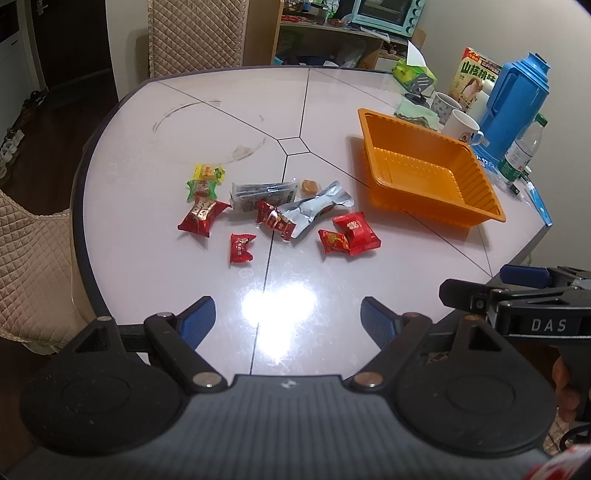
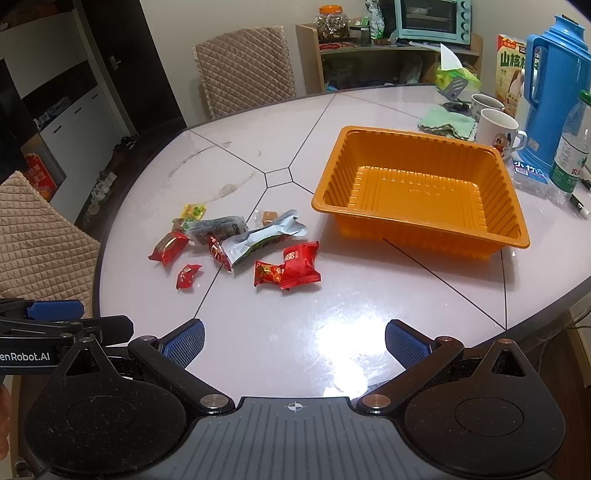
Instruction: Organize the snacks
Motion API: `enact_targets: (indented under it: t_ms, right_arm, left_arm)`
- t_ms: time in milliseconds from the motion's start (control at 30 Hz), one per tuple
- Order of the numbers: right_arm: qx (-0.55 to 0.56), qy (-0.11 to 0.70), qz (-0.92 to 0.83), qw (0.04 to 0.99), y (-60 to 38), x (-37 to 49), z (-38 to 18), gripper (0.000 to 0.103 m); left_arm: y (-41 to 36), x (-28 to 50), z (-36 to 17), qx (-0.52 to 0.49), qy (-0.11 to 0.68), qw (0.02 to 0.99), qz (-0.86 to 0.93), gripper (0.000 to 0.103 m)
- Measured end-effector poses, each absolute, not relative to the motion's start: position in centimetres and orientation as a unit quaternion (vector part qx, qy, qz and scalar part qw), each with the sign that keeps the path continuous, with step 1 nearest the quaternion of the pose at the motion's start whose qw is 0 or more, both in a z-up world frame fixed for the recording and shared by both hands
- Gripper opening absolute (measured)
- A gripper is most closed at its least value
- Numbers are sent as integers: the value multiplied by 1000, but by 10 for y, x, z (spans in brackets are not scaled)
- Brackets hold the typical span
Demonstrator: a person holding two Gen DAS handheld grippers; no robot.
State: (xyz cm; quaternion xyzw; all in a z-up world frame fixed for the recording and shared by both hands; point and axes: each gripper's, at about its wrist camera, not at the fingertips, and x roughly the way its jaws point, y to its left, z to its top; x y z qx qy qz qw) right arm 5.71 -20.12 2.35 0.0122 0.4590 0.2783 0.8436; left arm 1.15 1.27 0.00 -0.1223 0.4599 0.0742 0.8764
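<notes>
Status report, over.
Left claw open, empty. Right claw open, empty. Snacks loose on table; orange tray empty. Path clear.

Both wrist cameras are hovering over the table's (image 1: 147, 122) near edge, looking forward and down. They are sharing the snack pile (image 1: 273, 210) and orange tray (image 2: 513, 229), the right view sitting nearer the tray.

home dining room, round table (image 2: 369, 302), quilted chair (image 2: 243, 66), toaster oven (image 2: 432, 16), thermos (image 2: 550, 81)
</notes>
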Motion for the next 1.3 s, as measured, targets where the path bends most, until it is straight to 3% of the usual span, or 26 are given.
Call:
enact_targets:
  t_ms: [1300]
  right_arm:
    - [12,457,314,832,-191,78,15,103]
  left_arm:
    - [22,21,-6,-148,461,870,93,84]
